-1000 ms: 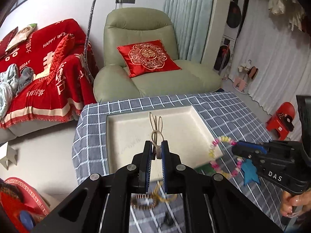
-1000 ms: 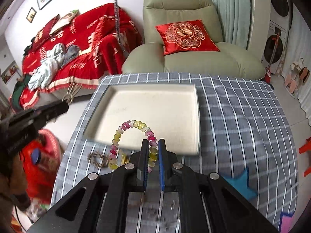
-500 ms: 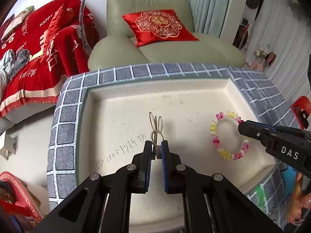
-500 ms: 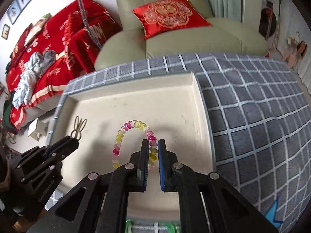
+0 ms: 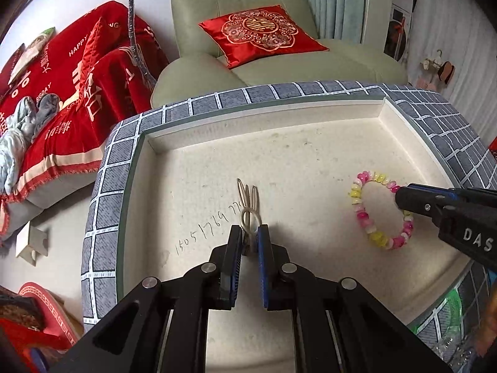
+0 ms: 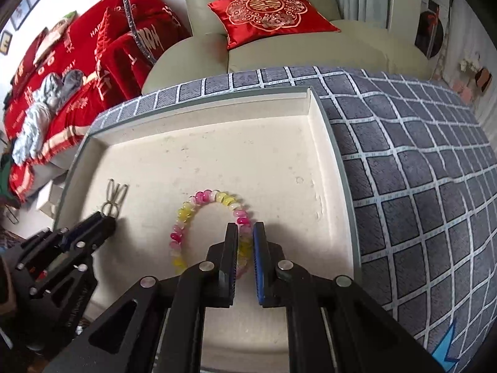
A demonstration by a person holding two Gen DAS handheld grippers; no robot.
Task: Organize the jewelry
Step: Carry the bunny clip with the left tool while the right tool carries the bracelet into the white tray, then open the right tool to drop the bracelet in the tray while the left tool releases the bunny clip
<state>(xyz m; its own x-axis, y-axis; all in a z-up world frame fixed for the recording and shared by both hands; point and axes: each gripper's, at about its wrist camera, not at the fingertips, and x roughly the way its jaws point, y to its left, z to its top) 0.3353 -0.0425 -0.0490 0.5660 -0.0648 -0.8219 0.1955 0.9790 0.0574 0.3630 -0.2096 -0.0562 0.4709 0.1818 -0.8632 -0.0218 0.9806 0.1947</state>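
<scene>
Both grippers are hanging low over the cream tray (image 5: 310, 115) that is sitting on the checked tablecloth (image 6: 419, 168). The left gripper (image 5: 249, 233) is pinching a small gold rabbit-shaped pin (image 5: 248, 205) between its pads, with the pin's long ears sticking out ahead over the left part of the tray floor. The right gripper (image 6: 245, 233) is clamping one side of a pink and yellow bead bracelet (image 6: 192, 217), and the rest of the loop seems to be lying on the tray floor, nearer the right wall.

It looks as if both pieces are being set down in the tray. To do that well, each one should be resting on the floor before the jaws part, so nothing drops or bounces. The pin looks light and thin, so a slow release would suit it, then a lift away without catching its ears. The bracelet is likely to roll or slump once freed. Keeping the two pieces well apart, as they are now, is leaving room for more jewelry.
</scene>
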